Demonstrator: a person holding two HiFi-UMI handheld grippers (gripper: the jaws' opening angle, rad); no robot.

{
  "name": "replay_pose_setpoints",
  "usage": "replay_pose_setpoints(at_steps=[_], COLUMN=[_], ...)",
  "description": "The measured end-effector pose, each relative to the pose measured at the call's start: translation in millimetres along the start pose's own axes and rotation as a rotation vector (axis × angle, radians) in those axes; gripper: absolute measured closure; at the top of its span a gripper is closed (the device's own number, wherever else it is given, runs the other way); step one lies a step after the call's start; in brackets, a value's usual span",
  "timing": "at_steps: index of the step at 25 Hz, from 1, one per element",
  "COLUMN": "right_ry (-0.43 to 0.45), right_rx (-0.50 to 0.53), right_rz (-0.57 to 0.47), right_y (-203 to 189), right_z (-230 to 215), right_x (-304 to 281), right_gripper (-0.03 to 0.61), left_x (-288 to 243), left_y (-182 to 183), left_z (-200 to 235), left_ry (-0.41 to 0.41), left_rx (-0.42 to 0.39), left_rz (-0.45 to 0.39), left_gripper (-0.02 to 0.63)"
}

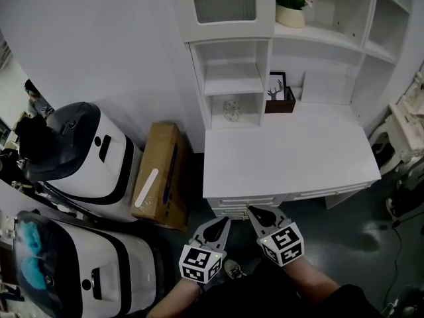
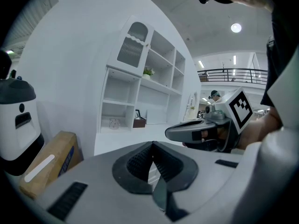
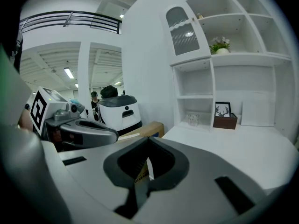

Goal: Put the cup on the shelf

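A small clear glass cup (image 1: 230, 109) stands in the lowest open cubby of the white shelf unit (image 1: 233, 79), at the back left of the white desk (image 1: 285, 159). The cup also shows far ahead in the left gripper view (image 2: 114, 123) and the right gripper view (image 3: 192, 119). Both grippers hover side by side in front of the desk's near edge, well short of the cup. My left gripper (image 1: 222, 221) (image 2: 153, 146) is shut and holds nothing. My right gripper (image 1: 254, 211) (image 3: 148, 141) is shut and empty too.
A framed deer picture (image 1: 277, 86) and a brown box (image 1: 281, 105) sit at the desk's back. A potted plant (image 1: 291, 8) stands on an upper shelf. A cardboard box (image 1: 161, 175) and two white machines (image 1: 86, 154) (image 1: 79, 270) crowd the floor at left.
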State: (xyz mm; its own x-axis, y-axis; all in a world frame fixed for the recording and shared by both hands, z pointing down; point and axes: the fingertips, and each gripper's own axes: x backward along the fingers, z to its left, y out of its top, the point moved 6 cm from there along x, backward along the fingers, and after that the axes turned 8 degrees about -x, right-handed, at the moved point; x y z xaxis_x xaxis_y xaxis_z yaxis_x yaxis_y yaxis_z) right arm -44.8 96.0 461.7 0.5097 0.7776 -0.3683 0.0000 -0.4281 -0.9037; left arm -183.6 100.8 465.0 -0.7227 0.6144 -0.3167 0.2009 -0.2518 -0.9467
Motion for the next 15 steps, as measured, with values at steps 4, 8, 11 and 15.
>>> replay_pose_setpoints(at_steps=[4,8,11,15], right_ry=[0.002,0.004,0.006,0.008], right_rx=[0.003,0.003,0.000,0.001], right_rz=[-0.002,0.000,-0.002,-0.004], right_y=[0.0,-0.7,-1.4,-2.0], right_z=[1.3,1.6,0.8,-0.8], right_x=[3.4,5.2,6.8,8.7], right_gripper=[0.575,0.575,0.575,0.575], left_x=[3.9,5.2,4.3,2.4], left_y=[0.9,1.4,1.2,1.4], left_z=[-2.2,-4.0,-6.3,-9.0], left_ry=[0.006,0.011,0.011,0.012], left_rx=[-0.003,-0.002,-0.001,-0.001], left_rz=[-0.002,-0.004,-0.005,-0.003], left_gripper=[0.609,0.609,0.609,0.609])
